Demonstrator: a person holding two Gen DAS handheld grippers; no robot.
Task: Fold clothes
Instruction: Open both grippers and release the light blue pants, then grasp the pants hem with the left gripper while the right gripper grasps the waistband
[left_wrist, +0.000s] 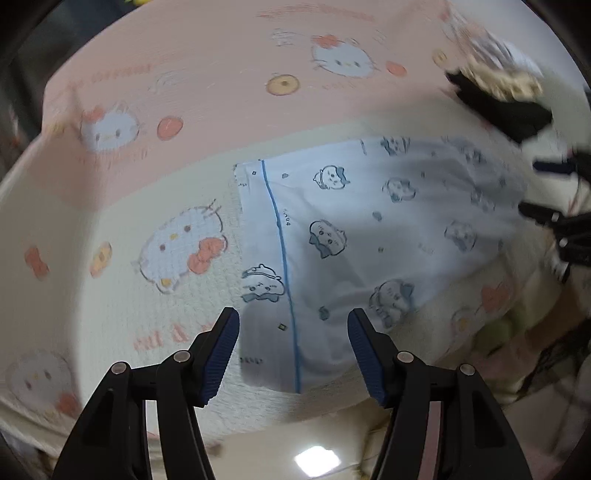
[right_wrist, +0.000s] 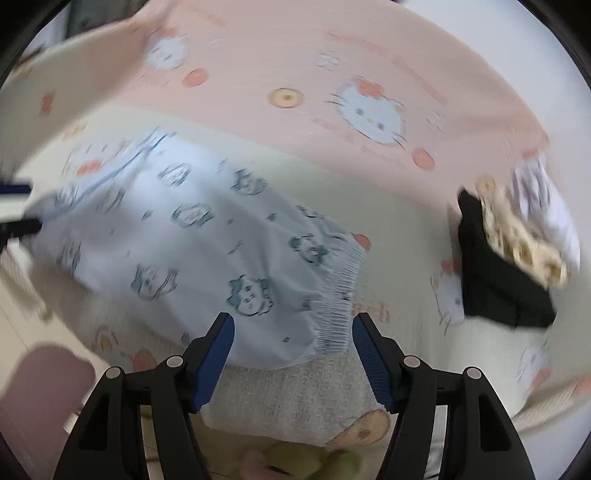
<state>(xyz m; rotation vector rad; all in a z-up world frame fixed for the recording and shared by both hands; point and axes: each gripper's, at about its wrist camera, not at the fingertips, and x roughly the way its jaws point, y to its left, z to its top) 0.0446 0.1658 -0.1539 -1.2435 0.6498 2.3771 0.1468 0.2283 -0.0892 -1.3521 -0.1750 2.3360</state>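
Observation:
A light-blue garment (left_wrist: 351, 229) printed with small cartoon faces lies flat on the bed. Its blue side stripe (left_wrist: 281, 243) shows in the left wrist view, and its gathered elastic edge (right_wrist: 338, 299) shows in the right wrist view. My left gripper (left_wrist: 293, 317) hovers open above the garment's (right_wrist: 192, 236) near corner, with nothing pressed between its blue pads. My right gripper (right_wrist: 292, 319) is open too, just above the elastic edge. Each gripper also shows at the edge of the other's view: the right gripper (left_wrist: 546, 190) and the left gripper (right_wrist: 18, 205). Both views are motion-blurred.
The bedspread (left_wrist: 192, 74) is pink and cream with cat-face prints. A stack of folded clothes (right_wrist: 502, 266), black under yellow-patterned and white pieces, lies on it to the right of the garment. The bed's near edge runs below my fingers, with the floor and green soft items (right_wrist: 314, 461) beyond.

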